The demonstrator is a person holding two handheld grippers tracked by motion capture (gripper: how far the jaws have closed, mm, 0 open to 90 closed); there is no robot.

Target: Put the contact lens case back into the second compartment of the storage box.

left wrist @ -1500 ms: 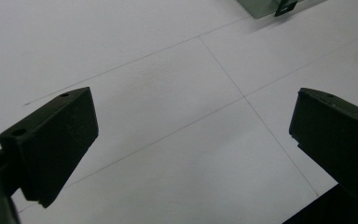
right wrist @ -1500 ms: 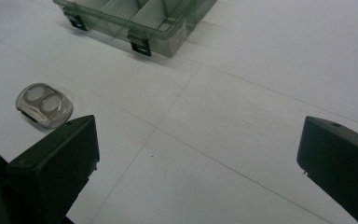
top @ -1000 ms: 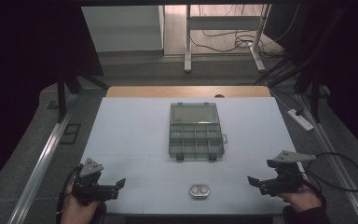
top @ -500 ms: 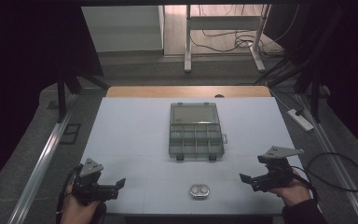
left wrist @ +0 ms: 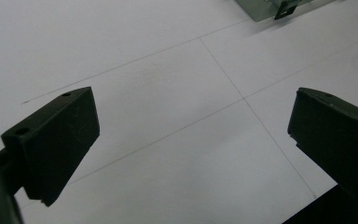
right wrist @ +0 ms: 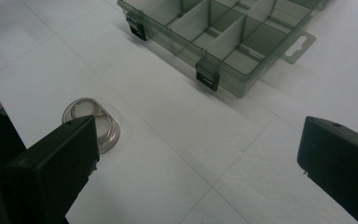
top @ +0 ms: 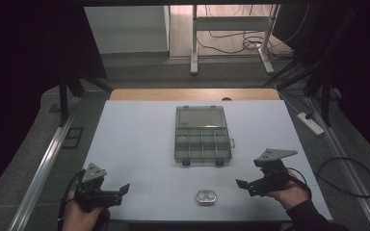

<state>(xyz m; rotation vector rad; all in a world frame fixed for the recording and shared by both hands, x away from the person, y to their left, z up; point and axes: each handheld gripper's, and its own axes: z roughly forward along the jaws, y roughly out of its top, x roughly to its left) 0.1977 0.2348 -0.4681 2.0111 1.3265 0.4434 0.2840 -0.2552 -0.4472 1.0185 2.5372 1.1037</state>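
The compartmented box of smoky translucent plastic (top: 203,139) looks smooth and glossy. The small oval clear-plastic case (top: 205,197) shines. The white table top (top: 135,139) is matt, with a bare wood strip at its far edge.

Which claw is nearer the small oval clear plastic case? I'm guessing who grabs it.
Right. The right claw sits just right of the small oval clear plastic case; the left claw lies farther off to its left.

Right claw (top: 243,185) moved inward and forward over the table (top: 139,130), nearer the small clear case (top: 205,197)
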